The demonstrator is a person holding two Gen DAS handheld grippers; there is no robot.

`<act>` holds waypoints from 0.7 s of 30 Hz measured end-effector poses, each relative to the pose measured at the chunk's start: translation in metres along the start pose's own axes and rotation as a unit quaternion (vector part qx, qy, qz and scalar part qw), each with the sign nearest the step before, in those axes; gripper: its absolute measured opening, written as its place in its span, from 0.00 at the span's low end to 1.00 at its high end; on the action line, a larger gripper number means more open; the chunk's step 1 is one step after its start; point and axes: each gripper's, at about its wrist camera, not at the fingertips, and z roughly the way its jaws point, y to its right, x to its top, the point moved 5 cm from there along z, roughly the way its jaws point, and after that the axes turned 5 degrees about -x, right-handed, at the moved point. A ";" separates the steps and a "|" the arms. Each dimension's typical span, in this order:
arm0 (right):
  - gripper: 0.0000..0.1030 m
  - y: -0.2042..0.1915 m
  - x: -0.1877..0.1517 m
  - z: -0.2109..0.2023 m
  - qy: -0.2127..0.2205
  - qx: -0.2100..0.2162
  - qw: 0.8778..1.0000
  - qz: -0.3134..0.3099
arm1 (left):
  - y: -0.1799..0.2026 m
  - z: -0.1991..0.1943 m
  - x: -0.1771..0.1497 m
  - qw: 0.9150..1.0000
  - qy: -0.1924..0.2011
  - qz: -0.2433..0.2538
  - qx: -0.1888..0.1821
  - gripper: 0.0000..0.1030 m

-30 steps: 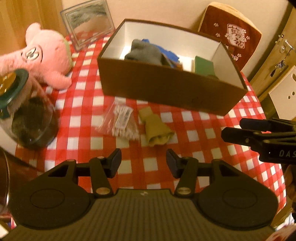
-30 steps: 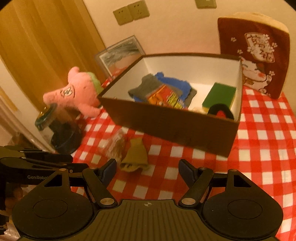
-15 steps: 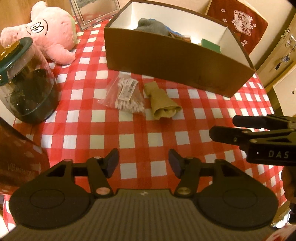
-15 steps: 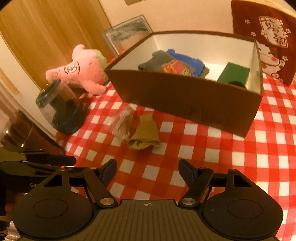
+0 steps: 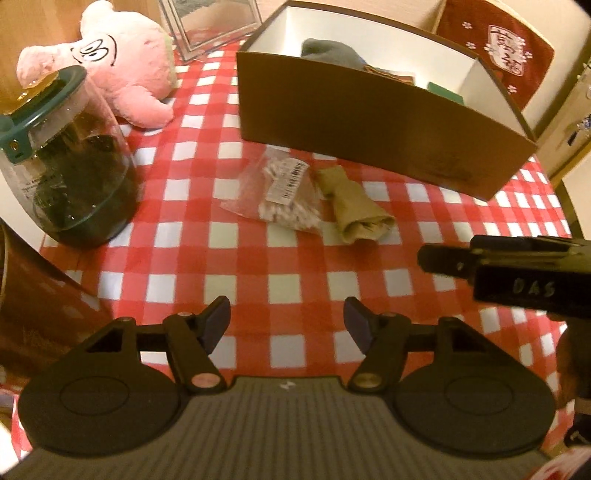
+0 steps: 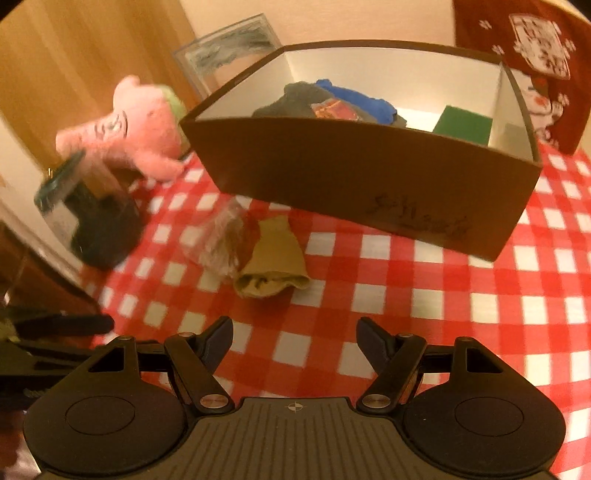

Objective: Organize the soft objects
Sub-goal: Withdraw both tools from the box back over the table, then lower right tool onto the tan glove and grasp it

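Note:
A tan rolled sock (image 5: 356,206) (image 6: 273,264) lies on the red checked tablecloth in front of a brown cardboard box (image 5: 369,122) (image 6: 354,184). The box holds a grey cloth (image 6: 291,101), a blue cloth (image 6: 362,99) and a green sponge (image 6: 463,125). A pink plush pig (image 5: 118,70) (image 6: 136,129) lies at the back left. My left gripper (image 5: 286,328) is open and empty above the cloth. My right gripper (image 6: 293,341) is open and empty, just short of the sock; it also shows in the left wrist view (image 5: 517,273).
A clear bag of cotton swabs (image 5: 280,192) (image 6: 225,243) lies touching the sock's left side. A glass jar with a green lid (image 5: 62,158) (image 6: 85,218) stands at the left table edge. A framed picture (image 5: 210,22) and a red cushion (image 5: 498,44) stand behind.
Both grippers have moved down and forward toward the sock and the box; the right one is now closer to the sock. Both stayed open.

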 end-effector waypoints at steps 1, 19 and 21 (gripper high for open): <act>0.71 0.000 0.001 0.001 0.009 0.003 1.000 0.008 | -0.003 0.002 0.001 1.000 0.002 -0.004 0.006 0.59; 0.71 -0.021 0.033 0.061 -0.004 -0.005 0.999 -0.042 | -0.030 0.043 0.024 0.999 -0.028 -0.023 0.001 0.58; 0.71 -0.024 0.035 0.067 -0.004 -0.009 0.999 -0.049 | -0.031 0.044 0.026 0.999 -0.024 -0.022 0.005 0.58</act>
